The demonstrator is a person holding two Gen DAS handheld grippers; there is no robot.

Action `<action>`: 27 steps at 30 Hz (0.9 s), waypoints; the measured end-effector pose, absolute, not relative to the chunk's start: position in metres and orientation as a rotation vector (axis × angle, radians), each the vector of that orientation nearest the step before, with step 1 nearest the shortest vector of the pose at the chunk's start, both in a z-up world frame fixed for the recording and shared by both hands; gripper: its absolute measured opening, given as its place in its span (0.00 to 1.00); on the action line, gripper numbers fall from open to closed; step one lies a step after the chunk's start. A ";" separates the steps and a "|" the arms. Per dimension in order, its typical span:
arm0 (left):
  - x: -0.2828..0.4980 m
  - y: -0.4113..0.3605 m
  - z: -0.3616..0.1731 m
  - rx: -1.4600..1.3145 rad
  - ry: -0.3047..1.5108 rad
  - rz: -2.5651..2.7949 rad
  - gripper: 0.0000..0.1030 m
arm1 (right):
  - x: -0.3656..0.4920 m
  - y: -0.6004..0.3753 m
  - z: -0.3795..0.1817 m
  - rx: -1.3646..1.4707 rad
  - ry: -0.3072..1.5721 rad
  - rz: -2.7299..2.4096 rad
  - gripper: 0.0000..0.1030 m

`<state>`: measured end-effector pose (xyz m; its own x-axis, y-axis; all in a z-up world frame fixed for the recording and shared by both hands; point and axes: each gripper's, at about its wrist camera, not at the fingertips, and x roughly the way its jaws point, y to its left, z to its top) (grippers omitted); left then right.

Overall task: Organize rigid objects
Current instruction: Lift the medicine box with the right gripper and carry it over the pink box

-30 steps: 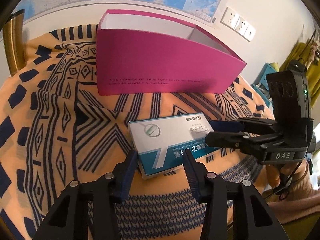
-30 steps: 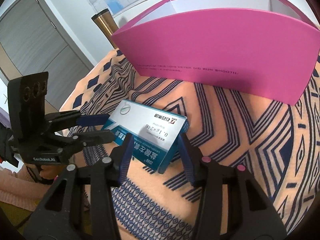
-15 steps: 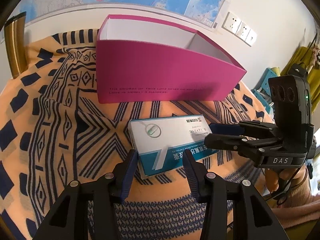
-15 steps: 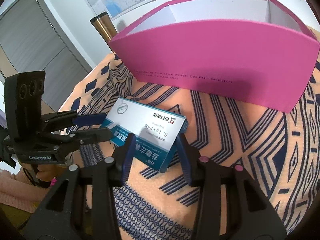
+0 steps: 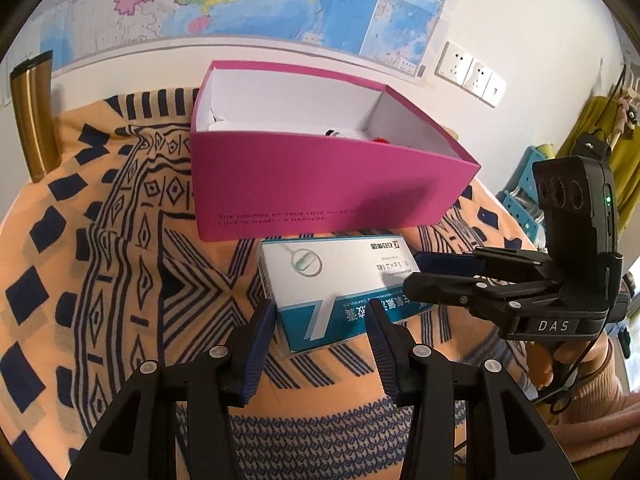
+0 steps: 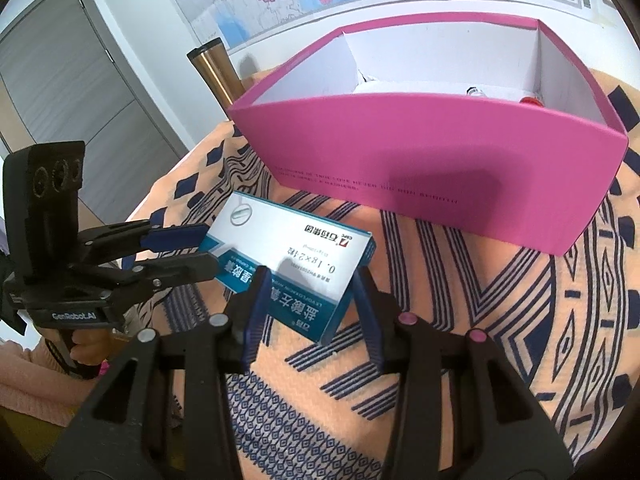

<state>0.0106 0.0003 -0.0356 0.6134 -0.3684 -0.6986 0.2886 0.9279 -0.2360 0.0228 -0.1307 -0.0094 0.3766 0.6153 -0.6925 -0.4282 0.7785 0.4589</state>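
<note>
pill box (image 5: 336, 286) is seen lifted off the patterned cloth (image 5: 120, 280), just in front of the pink box (image 5: 320, 184), near edge lower than far edge. it is pinched at two adjacent sides: left gripper (image 5: 320, 316) jaws closed on its near end, right gripper (image 6: 308, 280) jaws closed on the end nearest that camera. both grips sit close to the edges, so slip or twist is judged likely if the two hands diverge. thin card could be crushed if squeezed harder. the pink wall must be cleared; a low carry would catch the rim and tip the pink box. small items already lie inside at the back, so a blind drop could land on them.
</note>
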 end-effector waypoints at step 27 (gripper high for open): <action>0.011 -0.001 -0.010 -0.086 0.752 -0.372 0.45 | 0.033 -0.130 0.024 0.169 0.883 0.671 0.44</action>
